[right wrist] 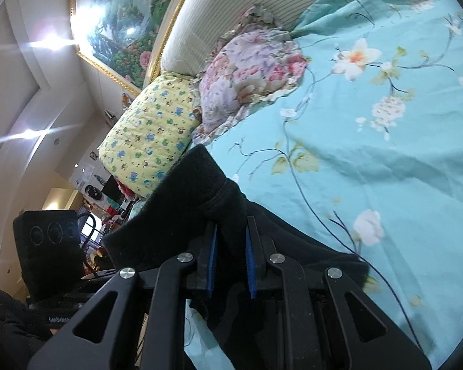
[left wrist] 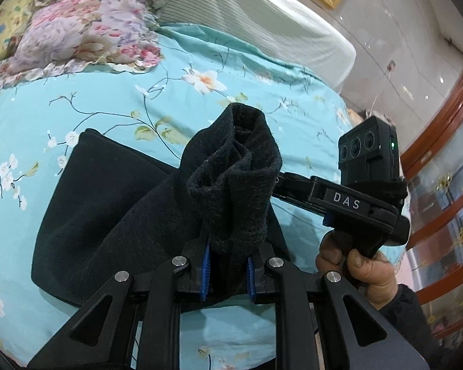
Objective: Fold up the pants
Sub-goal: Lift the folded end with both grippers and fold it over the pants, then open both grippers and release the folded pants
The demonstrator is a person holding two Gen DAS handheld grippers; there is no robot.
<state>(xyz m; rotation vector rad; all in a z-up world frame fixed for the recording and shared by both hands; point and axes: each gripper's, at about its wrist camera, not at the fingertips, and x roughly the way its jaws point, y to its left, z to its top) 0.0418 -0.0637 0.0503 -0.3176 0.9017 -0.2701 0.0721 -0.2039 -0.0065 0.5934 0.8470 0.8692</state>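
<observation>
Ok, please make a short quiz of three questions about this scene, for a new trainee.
1. True or false: the left gripper is shut on the black pants.
2. What does the right gripper hold? A) a pillow B) the black pants C) nothing
3. Fill in: the pants partly lie on a ____ floral bedsheet.

Key: 1 true. 2 B. 3 turquoise. The floral pillow lies untouched near the headboard.

Right gripper [right wrist: 231, 259] fingers [right wrist: 212, 259] apparently clamp black pants [right wrist: 197, 197] over bedsheet [right wrist: 370, 154].
</observation>
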